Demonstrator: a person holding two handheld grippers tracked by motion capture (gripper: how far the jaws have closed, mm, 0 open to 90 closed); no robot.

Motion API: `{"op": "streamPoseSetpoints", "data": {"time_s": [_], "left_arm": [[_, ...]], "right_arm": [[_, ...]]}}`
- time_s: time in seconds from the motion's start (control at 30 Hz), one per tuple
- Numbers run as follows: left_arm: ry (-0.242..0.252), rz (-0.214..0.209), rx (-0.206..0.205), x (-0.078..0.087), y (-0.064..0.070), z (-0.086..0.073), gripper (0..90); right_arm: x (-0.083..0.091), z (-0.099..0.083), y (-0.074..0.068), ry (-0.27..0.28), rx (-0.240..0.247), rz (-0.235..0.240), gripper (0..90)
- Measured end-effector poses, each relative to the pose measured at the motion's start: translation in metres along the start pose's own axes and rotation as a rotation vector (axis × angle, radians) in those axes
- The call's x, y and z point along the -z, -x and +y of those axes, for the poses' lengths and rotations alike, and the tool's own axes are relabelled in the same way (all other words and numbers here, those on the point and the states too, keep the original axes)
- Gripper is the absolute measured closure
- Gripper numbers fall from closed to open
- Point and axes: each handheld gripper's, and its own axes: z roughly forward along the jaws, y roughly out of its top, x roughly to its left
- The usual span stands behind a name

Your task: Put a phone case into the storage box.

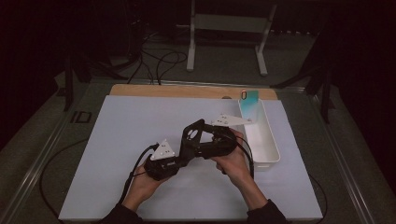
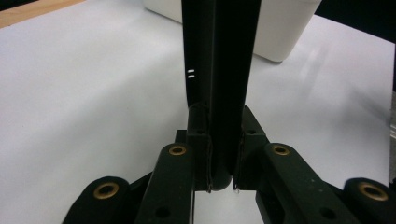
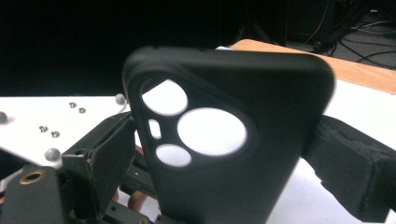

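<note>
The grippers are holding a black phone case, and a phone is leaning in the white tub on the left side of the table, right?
Not quite: the white tub is on the right side of the table, as the high view shows. The grippers do hold a black phone case, and a phone leans in the tub.

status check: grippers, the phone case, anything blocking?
Left gripper shut on black phone case, edge-on between its jaws. Right gripper alongside, grip unclear. White bin with phone off right, nothing blocking.

- The case [image 3: 224,154] looks like matt black rubbery plastic, smooth.
- The bin [image 1: 266,140] is smooth white plastic.
- The mat [image 1: 116,135] is matt white, paper-like.
- The table [image 1: 177,90] edge is light wood.
- Brass-coloured metal rivets [image 2: 177,150] dot the black plastic links.
</note>
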Motion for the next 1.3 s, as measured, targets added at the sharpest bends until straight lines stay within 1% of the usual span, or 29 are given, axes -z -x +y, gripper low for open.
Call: {"op": "streamPoseSetpoints", "data": {"time_s": [0.13,0.17,0.27,0.3,0.37,0.53,0.67,0.73,0.97,1.03,1.17,1.3], "left_arm": [[0.003,-0.006,-0.009,-0.0026,0.0037,0.0005,80.5],[0.006,-0.004,-0.011,-0.0026,0.0045,0.0008,80.6],[0.014,-0.009,-0.009,-0.0021,0.0047,0.0009,80.7],[0.018,-0.017,-0.007,-0.0016,0.0044,0.0010,80.7],[0.020,-0.023,-0.006,-0.0020,0.0044,0.0009,80.7],[0.022,-0.042,0.003,-0.0025,0.0043,0.0008,80.7],[0.023,-0.042,-0.001,-0.0027,0.0044,0.0006,80.4],[0.022,-0.035,-0.004,-0.0033,0.0047,0.0004,80.3],[0.026,-0.029,-0.005,-0.0033,0.0046,0.0004,80.0],[0.024,-0.026,-0.006,-0.0034,0.0044,0.0004,79.6],[0.026,-0.025,-0.007,-0.0026,0.0040,0.0006,78.1],[0.034,-0.025,-0.006,-0.0007,0.0034,0.0010,74.7]], "right_arm": [[-0.0037,-0.0003,-0.0014,0.006,-0.011,-0.006,10.2],[-0.0050,-0.0008,-0.0016,0.016,-0.017,-0.008,10.2],[-0.0051,-0.0014,-0.0013,0.022,-0.014,-0.014,10.3],[-0.0049,-0.0018,-0.0003,0.024,-0.024,-0.014,10.3],[-0.0049,-0.0021,0.0009,0.024,-0.029,-0.008,10.4],[-0.0037,-0.0022,-0.0012,0.030,-0.018,-0.016,11.8],[-0.0027,-0.0029,-0.0021,0.033,-0.005,-0.023,12.8],[-0.0023,-0.0030,-0.0026,0.030,0.002,-0.026,13.0],[-0.0013,-0.0035,-0.0016,0.034,-0.004,-0.025,13.4],[-0.0009,-0.0037,-0.0017,0.035,0.003,-0.023,13.5],[-0.0001,-0.0039,-0.0013,0.036,0.005,-0.020,13.7],[0.0001,-0.0042,-0.0007,0.039,-0.006,-0.011,13.9]]}}
